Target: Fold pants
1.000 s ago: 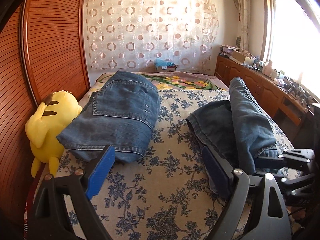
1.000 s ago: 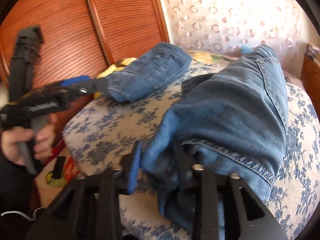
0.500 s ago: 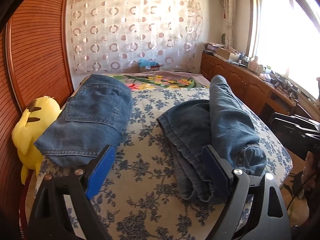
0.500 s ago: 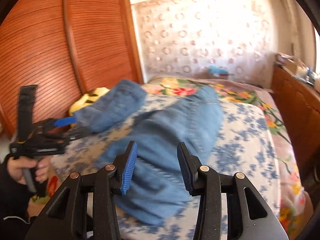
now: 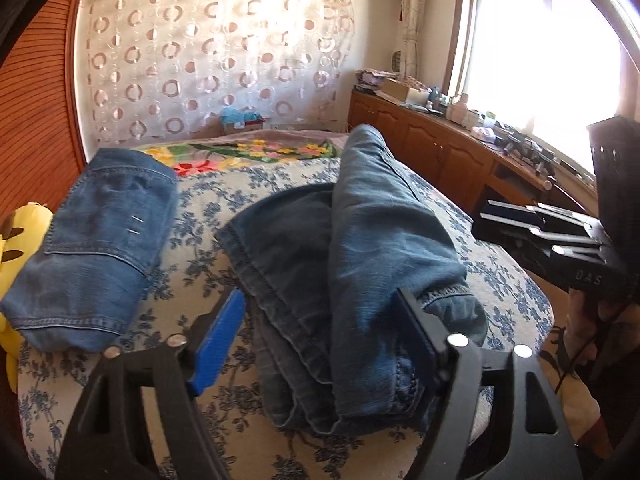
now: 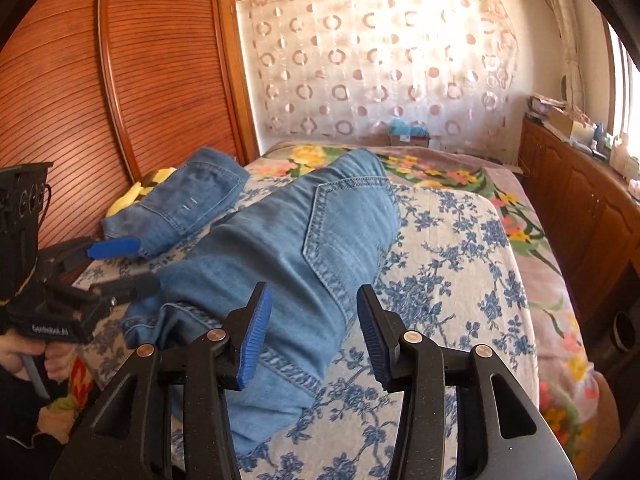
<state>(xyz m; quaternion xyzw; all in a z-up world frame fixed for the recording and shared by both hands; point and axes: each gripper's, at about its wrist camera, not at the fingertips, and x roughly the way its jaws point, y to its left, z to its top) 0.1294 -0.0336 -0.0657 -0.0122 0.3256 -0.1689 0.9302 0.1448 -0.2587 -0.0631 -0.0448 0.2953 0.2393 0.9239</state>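
I see the pants (image 5: 360, 264) lying on the bed (image 5: 192, 264), a pair of blue jeans folded lengthwise into a long thick bundle that runs from the near edge toward the far end, where a flowered blanket (image 5: 248, 152) covers the mattress. From my left wrist view the darker inner layers show along the bundle's left side with a stitched hem, and the lighter top layer humps over them; from my right wrist view I see a back pocket with its seam facing up. A second pair of jeans (image 5: 100, 248), already folded into a short flat packet, lies apart from it near the left edge of the bed, beside a yellow plush toy (image 5: 16, 248) against the wooden wardrobe doors (image 6: 120, 92). My left gripper (image 5: 320, 340) points down over the near end of the bundle; its jaws have just been closing and now straddle the fabric, with the right pad against the cloth and the left blue pad clear of it, so nothing is pinched. My right gripper (image 6: 316, 332) hangs over the near right side of the bundle, jaws spread and just been opening, with denim seen between the pads but not touched by them.
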